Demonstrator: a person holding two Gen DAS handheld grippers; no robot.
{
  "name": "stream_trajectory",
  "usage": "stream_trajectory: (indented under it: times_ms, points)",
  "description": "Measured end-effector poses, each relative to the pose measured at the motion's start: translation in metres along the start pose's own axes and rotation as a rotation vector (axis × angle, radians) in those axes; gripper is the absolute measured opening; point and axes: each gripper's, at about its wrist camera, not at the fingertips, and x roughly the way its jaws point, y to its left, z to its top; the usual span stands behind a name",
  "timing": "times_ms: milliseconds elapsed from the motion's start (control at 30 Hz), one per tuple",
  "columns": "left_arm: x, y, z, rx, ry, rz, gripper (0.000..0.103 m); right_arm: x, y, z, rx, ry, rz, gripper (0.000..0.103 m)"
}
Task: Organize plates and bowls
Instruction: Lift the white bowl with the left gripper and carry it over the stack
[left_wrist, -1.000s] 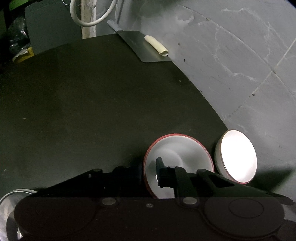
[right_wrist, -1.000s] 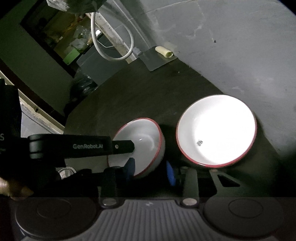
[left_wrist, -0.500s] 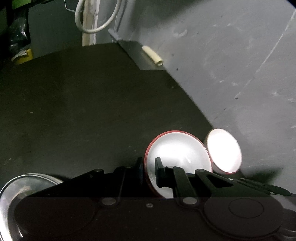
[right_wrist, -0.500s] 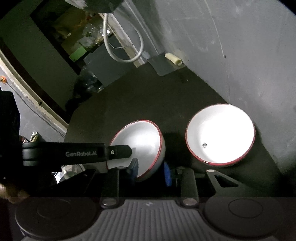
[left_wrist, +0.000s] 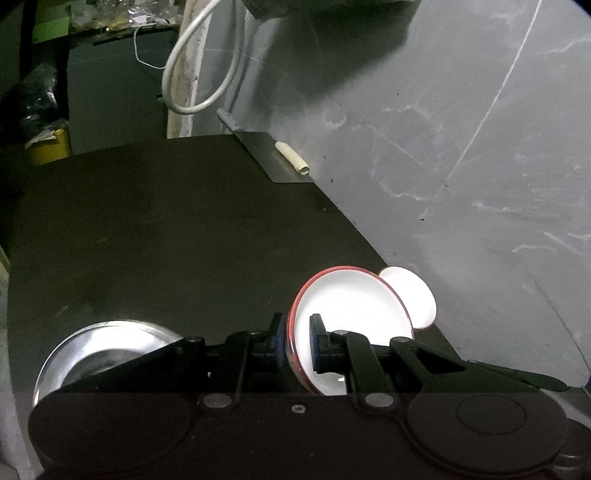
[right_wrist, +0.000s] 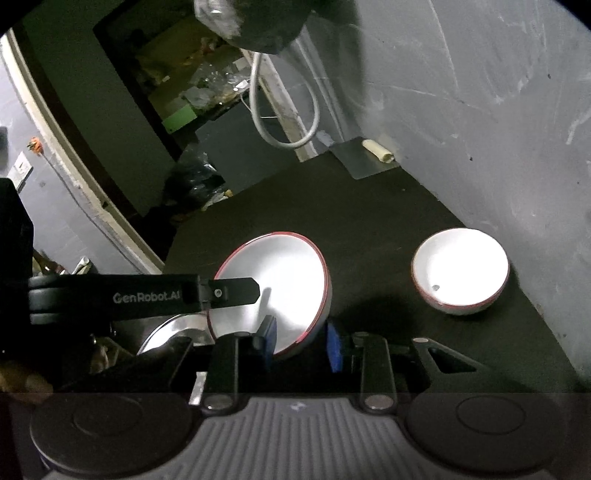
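- Left wrist view: the left gripper (left_wrist: 297, 341) pinches the near rim of a red-rimmed bowl (left_wrist: 354, 314), tilted and lifted above the dark counter (left_wrist: 184, 240).
- A steel plate (left_wrist: 107, 343) shows at the counter's near left edge.
- Right wrist view: the right gripper (right_wrist: 301, 341) straddles that bowl's (right_wrist: 273, 291) other rim; whether its pads press is unclear.
- Only here a second bowl (right_wrist: 460, 271) shows whole, upright by the counter's right edge against the wall (right_wrist: 498, 129).

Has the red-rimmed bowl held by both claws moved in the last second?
Yes. The held bowl has lifted up and away from the other bowl, which sits on the dark table and now looks smaller and farther off.
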Motion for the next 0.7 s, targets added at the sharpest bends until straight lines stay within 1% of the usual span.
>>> stream_trajectory:
  times_ms: [500, 700]
  points:
    - [-0.074, 0.035, -0.061, -0.039, -0.014, -0.01, 0.013, -0.041, 0.066, -0.059, -0.039, 0.024, 0.025, 0.033]
    - [-0.106, 0.051, -0.094, -0.104, -0.02, -0.014, 0.013, -0.054, 0.086, -0.084, -0.06, 0.061, 0.069, 0.033]
